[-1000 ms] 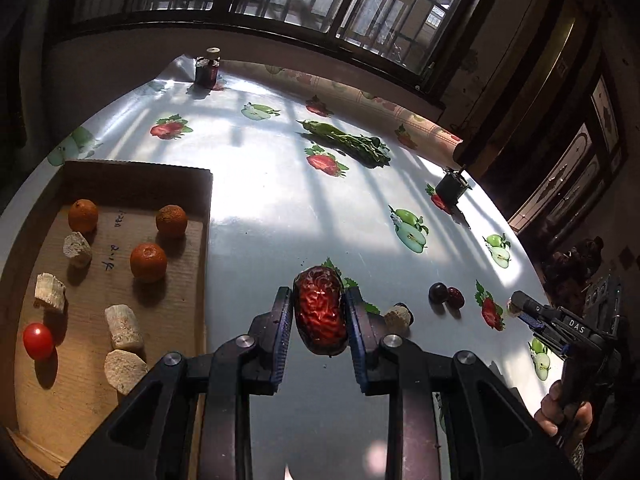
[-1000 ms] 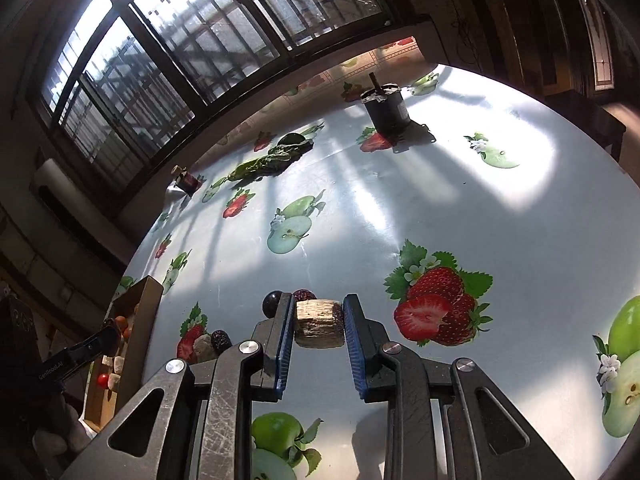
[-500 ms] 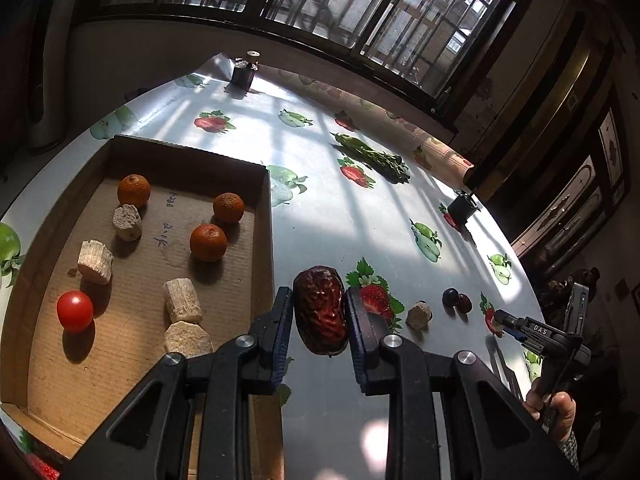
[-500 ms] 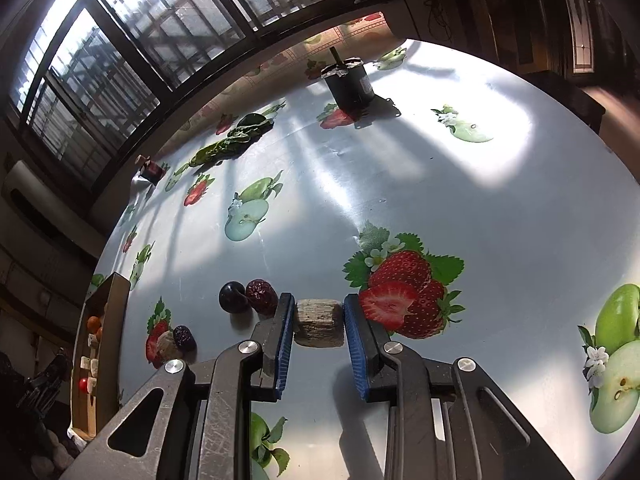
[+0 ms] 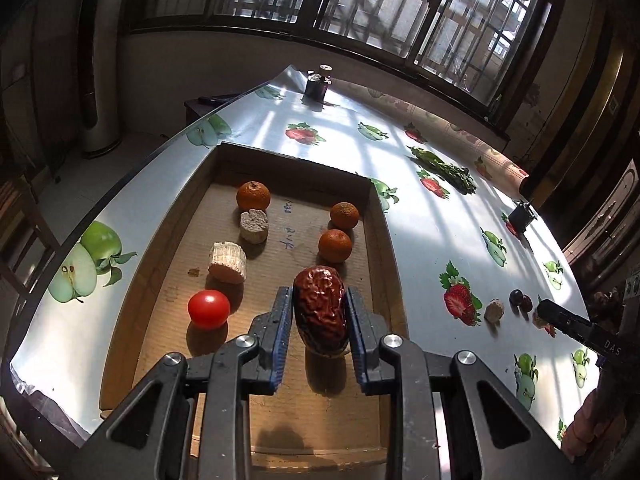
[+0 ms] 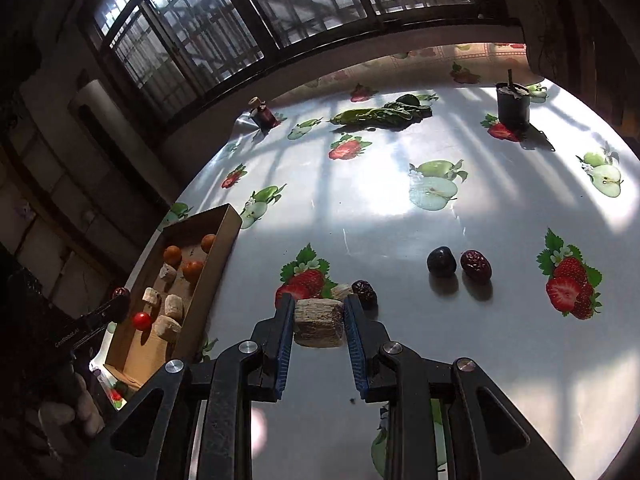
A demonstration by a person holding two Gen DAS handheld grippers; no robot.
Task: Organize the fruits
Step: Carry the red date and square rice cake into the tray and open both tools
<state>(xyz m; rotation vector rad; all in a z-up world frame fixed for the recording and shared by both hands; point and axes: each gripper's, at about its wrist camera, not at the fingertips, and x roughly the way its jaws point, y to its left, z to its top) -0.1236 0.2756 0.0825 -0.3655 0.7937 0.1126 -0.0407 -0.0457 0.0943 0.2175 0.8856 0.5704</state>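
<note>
Left gripper (image 5: 319, 323) clamped on a wrinkled red date (image 5: 320, 307), blue pads pressed against both its sides, date held upright above the floor of the cardboard tray (image 5: 372, 248). In the tray: three small oranges, one at the far left (image 5: 253, 196) and two close together at the right (image 5: 344, 215) (image 5: 335, 245); two pale cut chunks (image 5: 254, 225) (image 5: 227, 261) in the middle; a cherry tomato (image 5: 209, 309) near the front, just left of the gripper.

Right gripper (image 6: 319, 322) closed on a pale fibrous chunk (image 6: 319, 323), raised over the fruit-print tablecloth (image 6: 380, 200), to the right of the tray. Loose on the cloth just beyond its fingertips: another pale chunk (image 6: 341, 291) touching a dark date (image 6: 365, 292). Farther right, a dark plum (image 6: 441, 262) and a red date (image 6: 475, 266) side by side. At the far side of the table, a bunch of leafy greens (image 6: 384, 113), a small bottle (image 6: 262, 114) and a black cup (image 6: 513, 105).
</note>
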